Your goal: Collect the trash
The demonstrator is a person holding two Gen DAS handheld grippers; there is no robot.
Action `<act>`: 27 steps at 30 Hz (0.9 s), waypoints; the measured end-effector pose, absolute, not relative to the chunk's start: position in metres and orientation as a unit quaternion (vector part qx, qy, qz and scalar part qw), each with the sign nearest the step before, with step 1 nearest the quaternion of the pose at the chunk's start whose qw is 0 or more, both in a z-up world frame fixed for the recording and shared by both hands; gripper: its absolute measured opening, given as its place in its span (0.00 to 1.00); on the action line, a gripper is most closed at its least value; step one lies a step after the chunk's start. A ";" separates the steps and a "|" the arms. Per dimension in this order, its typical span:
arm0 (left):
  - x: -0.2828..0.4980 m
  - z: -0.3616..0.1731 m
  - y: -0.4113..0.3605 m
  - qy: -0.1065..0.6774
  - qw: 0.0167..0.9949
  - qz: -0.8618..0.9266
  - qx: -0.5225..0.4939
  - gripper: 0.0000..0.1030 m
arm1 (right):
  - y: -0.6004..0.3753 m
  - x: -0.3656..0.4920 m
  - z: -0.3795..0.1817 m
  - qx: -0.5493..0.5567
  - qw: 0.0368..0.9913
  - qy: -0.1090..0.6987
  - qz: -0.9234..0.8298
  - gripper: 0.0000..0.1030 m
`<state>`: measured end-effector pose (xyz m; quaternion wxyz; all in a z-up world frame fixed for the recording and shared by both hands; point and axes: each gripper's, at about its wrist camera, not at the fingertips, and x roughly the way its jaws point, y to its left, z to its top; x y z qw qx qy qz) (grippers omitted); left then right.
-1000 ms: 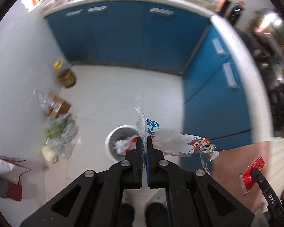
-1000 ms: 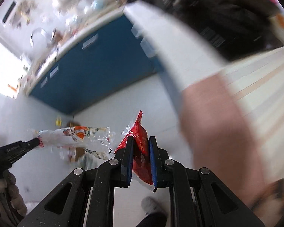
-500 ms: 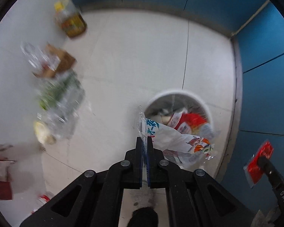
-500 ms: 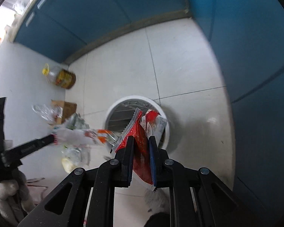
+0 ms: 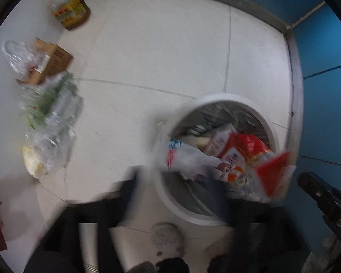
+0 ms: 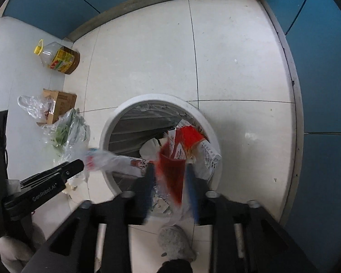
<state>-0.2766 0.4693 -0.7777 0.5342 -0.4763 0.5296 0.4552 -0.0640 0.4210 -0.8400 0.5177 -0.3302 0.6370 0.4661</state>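
A white round trash bin (image 5: 270, 125) (image 6: 200, 113) stands on the tiled floor and holds several wrappers. My left gripper (image 5: 177, 182) is blurred, its fingers spread wide; the clear printed plastic wrapper (image 5: 188, 157) (image 6: 116, 160) hangs loose over the bin's rim. My right gripper (image 6: 170, 175) is over the bin with its fingers apart; the red wrapper (image 6: 171, 173) (image 5: 274, 173) sits loose between them, blurred.
An oil bottle (image 6: 60, 59) (image 5: 68, 11), a cardboard box (image 6: 59, 108) (image 5: 52, 60) and clear bags with greens (image 6: 66, 132) (image 5: 50, 111) lie along the left wall. Blue cabinets (image 6: 325, 79) run along the back and the right.
Both grippers moved down over the bin and went from shut to open. The plastic wrapper and the red wrapper are loose and dropping toward the bin.
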 end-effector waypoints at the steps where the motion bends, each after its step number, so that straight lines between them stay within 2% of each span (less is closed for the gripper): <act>1: -0.278 -0.772 0.470 0.523 0.539 0.459 -0.474 0.85 | 0.421 -0.063 -0.834 -0.331 0.519 0.636 0.465 0.47; 3: -0.279 -0.764 0.472 0.530 0.539 0.465 -0.461 0.86 | 0.419 -0.062 -0.819 -0.335 0.524 0.631 0.464 0.48; 5: -0.280 -0.757 0.472 0.531 0.540 0.469 -0.454 0.93 | 0.417 -0.062 -0.805 -0.341 0.530 0.620 0.466 0.57; 6: -0.281 -0.754 0.471 0.530 0.541 0.471 -0.452 0.98 | 0.416 -0.061 -0.797 -0.347 0.535 0.614 0.465 0.64; 8: -0.283 -0.741 0.468 0.524 0.546 0.480 -0.443 0.98 | 0.410 -0.062 -0.780 -0.365 0.552 0.590 0.462 0.81; 9: -0.283 -0.735 0.465 0.524 0.547 0.484 -0.438 0.98 | 0.408 -0.062 -0.774 -0.373 0.560 0.580 0.460 0.93; 10: -0.283 -0.724 0.460 0.522 0.552 0.489 -0.429 0.99 | 0.403 -0.063 -0.764 -0.386 0.572 0.562 0.456 0.99; 18: -0.281 -0.634 0.416 0.512 0.576 0.487 -0.411 1.00 | 0.358 -0.066 -0.681 -0.404 0.606 0.530 0.435 0.99; 27: -0.287 -0.468 0.348 0.490 0.622 0.474 -0.386 1.00 | 0.292 -0.085 -0.495 -0.373 0.646 0.495 0.446 0.99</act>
